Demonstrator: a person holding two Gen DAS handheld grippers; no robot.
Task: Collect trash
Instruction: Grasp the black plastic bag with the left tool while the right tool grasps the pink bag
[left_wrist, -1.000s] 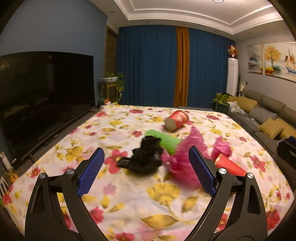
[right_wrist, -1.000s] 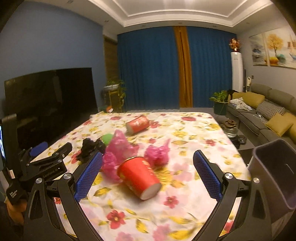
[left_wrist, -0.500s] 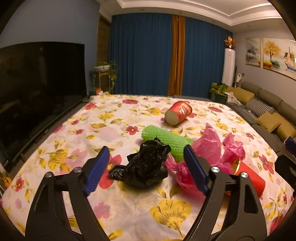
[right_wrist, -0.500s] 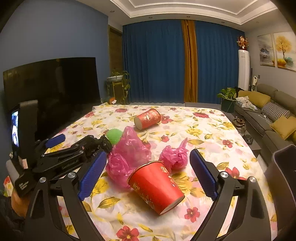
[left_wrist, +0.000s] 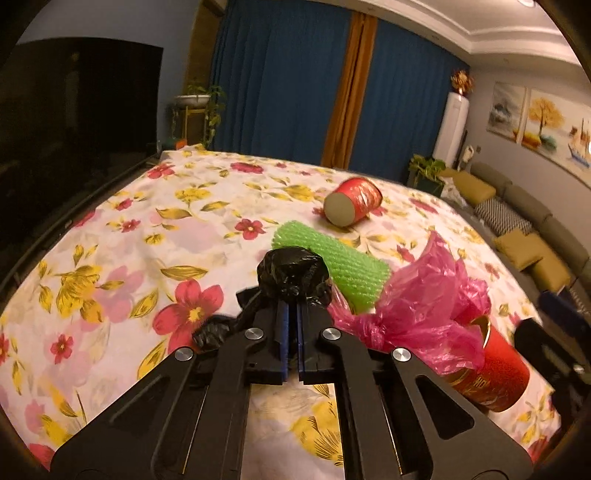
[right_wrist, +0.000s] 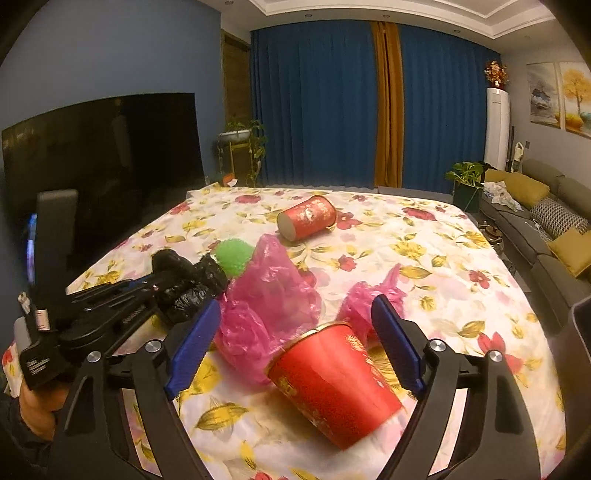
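My left gripper (left_wrist: 291, 317) is shut on a crumpled black plastic bag (left_wrist: 293, 275) on the floral table; it shows from the side in the right wrist view (right_wrist: 173, 280). My right gripper (right_wrist: 295, 339) is open, its jaws on either side of a red paper cup (right_wrist: 332, 384) lying on its side. Other trash lies around: a large pink plastic bag (right_wrist: 266, 299), a small pink bag (right_wrist: 369, 299), a green foam net roll (left_wrist: 332, 266) and a second red cup (right_wrist: 306, 218) farther back.
The floral tablecloth (left_wrist: 147, 236) covers the table. A grey bin (right_wrist: 580, 354) stands at the table's right edge. A dark TV (right_wrist: 103, 166) is on the left, a sofa (right_wrist: 546, 218) on the right, blue curtains behind.
My left gripper has moved in and shut on the black bag. My right gripper has come closer to the near red cup and now straddles it, still open.
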